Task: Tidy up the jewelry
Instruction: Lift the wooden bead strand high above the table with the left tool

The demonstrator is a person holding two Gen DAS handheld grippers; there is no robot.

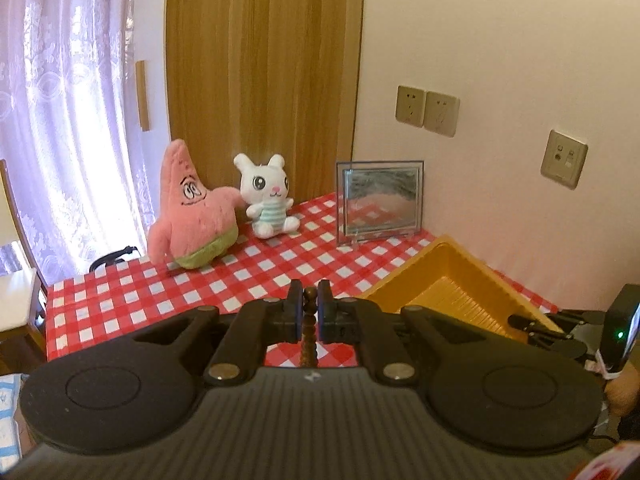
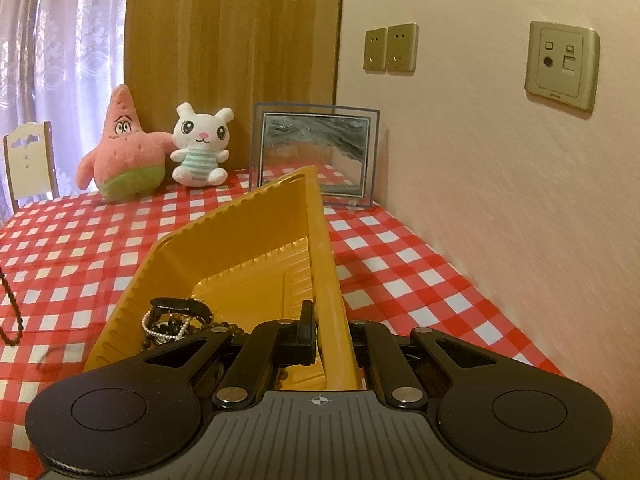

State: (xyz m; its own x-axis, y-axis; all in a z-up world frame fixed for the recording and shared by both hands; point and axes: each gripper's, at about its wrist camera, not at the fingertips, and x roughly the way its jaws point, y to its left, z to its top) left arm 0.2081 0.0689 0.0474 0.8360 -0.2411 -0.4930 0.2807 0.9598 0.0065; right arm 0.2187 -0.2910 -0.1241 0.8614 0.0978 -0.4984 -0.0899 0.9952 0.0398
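Note:
My left gripper [image 1: 309,300] is shut on a string of brown wooden beads [image 1: 308,334] that hangs down between its fingers above the checked table. The yellow plastic tray [image 1: 456,292] lies to its right. My right gripper [image 2: 330,328] is shut on the tray's near right rim [image 2: 334,308] and tilts the tray up. Inside the tray lie a pearl bracelet [image 2: 166,330], dark beads [image 2: 224,326] and a black clip [image 2: 180,306]. A dark bead strand [image 2: 10,308] hangs at the far left of the right wrist view.
A pink starfish plush [image 1: 188,208], a white bunny plush [image 1: 266,196] and a glass picture frame [image 1: 380,202] stand at the table's back by the wooden door. The wall with sockets [image 2: 390,48] runs along the right. A chair [image 2: 30,160] stands at the left.

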